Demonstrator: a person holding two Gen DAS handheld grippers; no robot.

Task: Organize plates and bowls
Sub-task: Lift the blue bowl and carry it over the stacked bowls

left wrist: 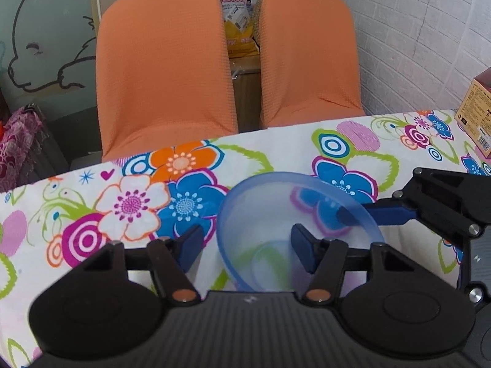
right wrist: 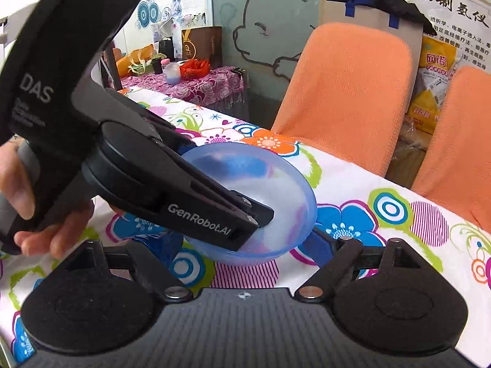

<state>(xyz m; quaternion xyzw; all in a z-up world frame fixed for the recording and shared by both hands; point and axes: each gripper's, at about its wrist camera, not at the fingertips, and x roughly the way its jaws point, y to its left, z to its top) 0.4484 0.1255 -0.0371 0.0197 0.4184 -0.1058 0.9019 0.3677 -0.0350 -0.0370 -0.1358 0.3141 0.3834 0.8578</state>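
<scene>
A translucent blue bowl (left wrist: 254, 211) (right wrist: 276, 184) sits on the flowered tablecloth (left wrist: 92, 202). My left gripper (left wrist: 246, 245) is open and straddles the bowl's left wall, one finger outside it and the other inside. In the right wrist view the left gripper (right wrist: 222, 188) reaches over the bowl from the left, held by a hand (right wrist: 58, 233). My right gripper (right wrist: 244, 242) stands wide open with the bowl's lower body between its fingers; the right pad (right wrist: 316, 242) lies against the bowl's side, and the left one is mostly hidden. One finger (left wrist: 386, 211) of it meets the bowl's right rim.
Two orange-covered chairs (left wrist: 162, 70) (left wrist: 307, 55) stand against the table's far edge. A brown carton (left wrist: 478, 116) sits at the table's far right corner. A side table with a purple cloth (right wrist: 196, 86) and several small items lies beyond the left end.
</scene>
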